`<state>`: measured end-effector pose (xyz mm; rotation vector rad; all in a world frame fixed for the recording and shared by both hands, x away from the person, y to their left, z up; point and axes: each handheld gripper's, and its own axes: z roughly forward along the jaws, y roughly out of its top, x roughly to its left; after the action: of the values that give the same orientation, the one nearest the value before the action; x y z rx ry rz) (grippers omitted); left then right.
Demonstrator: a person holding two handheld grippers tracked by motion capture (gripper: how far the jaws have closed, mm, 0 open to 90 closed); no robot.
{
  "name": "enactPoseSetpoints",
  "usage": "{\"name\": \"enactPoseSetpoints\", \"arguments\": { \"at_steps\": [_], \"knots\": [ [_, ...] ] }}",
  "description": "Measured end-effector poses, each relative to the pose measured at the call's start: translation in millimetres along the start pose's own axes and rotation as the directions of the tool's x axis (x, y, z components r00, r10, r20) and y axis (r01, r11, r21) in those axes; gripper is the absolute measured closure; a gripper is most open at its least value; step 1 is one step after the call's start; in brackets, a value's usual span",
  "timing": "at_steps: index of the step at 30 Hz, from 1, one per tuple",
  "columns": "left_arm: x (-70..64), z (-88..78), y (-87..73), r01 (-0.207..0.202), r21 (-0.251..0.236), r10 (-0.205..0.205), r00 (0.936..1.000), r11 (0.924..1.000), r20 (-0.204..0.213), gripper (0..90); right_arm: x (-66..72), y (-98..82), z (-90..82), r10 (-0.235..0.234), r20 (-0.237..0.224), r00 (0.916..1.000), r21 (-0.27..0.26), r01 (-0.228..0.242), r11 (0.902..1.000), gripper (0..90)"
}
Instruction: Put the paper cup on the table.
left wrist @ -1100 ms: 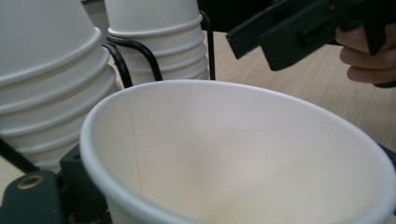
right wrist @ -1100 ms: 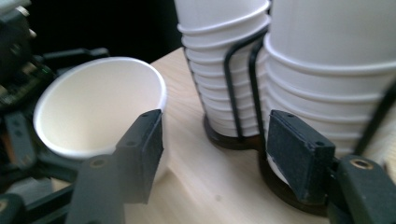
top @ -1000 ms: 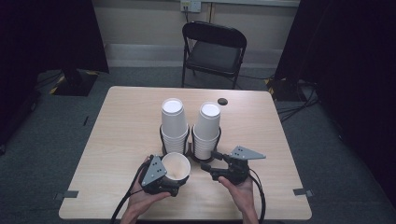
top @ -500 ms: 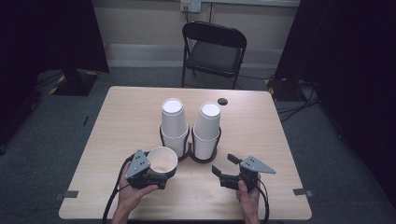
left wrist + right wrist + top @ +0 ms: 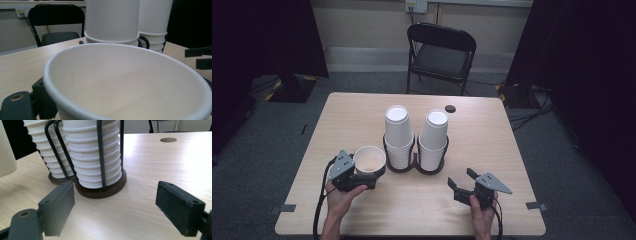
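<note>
A single white paper cup (image 5: pixel 369 159) is lifted just off the wooden table (image 5: pixel 357 115), left of the holder, with my left gripper (image 5: pixel 371 176) shut on it. In the left gripper view the cup's open mouth (image 5: pixel 125 82) faces the camera, and one black jaw sits outside its wall at the lower left. Two stacks of white cups (image 5: pixel 396 132) (image 5: pixel 434 135) stand in a black wire holder (image 5: pixel 414 169). My right gripper (image 5: pixel 460 178) is near the front edge, right of the holder. Its jaws have just been opening and now stand open with nothing between the pads (image 5: pixel 58 205).
A dark round hole (image 5: pixel 450 108) sits in the tabletop behind the stacks. A black folding chair (image 5: pixel 439 52) stands beyond the far edge. The holder's brown base (image 5: pixel 110 190) lies a short way ahead of my right gripper (image 5: pixel 117 205).
My left gripper has carried the single cup to the left, away from the holder. My right gripper has drawn off to the right and toward the near edge, its jaws wider.
</note>
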<state>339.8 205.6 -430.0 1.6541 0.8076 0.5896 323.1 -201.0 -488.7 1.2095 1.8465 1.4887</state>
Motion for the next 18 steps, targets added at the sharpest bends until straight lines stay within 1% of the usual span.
{"name": "enactPoseSetpoints", "arguments": {
  "at_steps": [2, 5, 6, 8, 10, 13, 14, 16, 18],
  "knots": [
    [4.9, -0.4, 1.0, 0.016, -0.009, -0.016, 0.9998, 0.9998, -0.014, 9.8, -1.5, -2.6, -0.8, 0.004, 0.005, 1.0, -0.009, -0.004, 1.0, 15.1],
    [10.9, 0.4, 1.2, 0.045, -0.019, -0.046, 0.9979, 0.9988, -0.047, 9.8, -2.2, -5.4, -0.5, 0.002, 0.006, 1.0, -0.021, -0.002, 0.9998, 15.2],
    [12.3, 1.1, 1.3, 0.05, -0.018, -0.051, 0.9969, 0.9986, -0.06, 9.8, -2.0, -5.7, -0.3, -0.005, 0.009, 0.9999, -0.02, 0.006, 0.9998, 15.2],
    [16.0, 3.1, 2.1, 0.049, -0.014, -0.049, 0.9963, 0.9987, -0.07, 9.8, -0.6, -6.0, 0.1, -0.018, 0.022, 0.9996, -0.017, 0.019, 0.9997, 15.3],
    [20.6, 4.9, 3.5, 0.05, -0.013, -0.051, 0.9953, 0.9987, -0.082, 9.8, -0.2, -6.1, 0.2, -0.024, 0.022, 0.9995, -0.018, 0.025, 0.9995, 15.2],
    [28.4, 7.2, 5.7, 0.066, -0.025, -0.068, 0.9932, 0.9975, -0.094, 9.8, 0.2, -6.2, -0.1, -0.018, 0.027, 0.9995, -0.017, 0.019, 0.9997, 15.2],
    [30.9, 8.4, 6.5, 0.072, -0.03, -0.074, 0.9927, 0.997, -0.095, 9.8, 0.7, -6.2, 0.0, -0.023, 0.032, 0.9992, -0.016, 0.024, 0.9996, 15.2],
    [35.0, 10.6, 8.7, 0.063, -0.032, -0.066, 0.9915, 0.9975, -0.112, 9.8, 1.9, -6.1, 0.5, -0.032, 0.04, 0.9987, -0.014, 0.033, 0.9994, 15.2],
    [39.2, 12.9, 10.3, 0.063, -0.033, -0.066, 0.9927, 0.9974, -0.101, 9.7, 2.5, -6.2, 0.4, -0.039, 0.047, 0.9981, -0.012, 0.04, 0.9991, 15.2]
  ]
}}
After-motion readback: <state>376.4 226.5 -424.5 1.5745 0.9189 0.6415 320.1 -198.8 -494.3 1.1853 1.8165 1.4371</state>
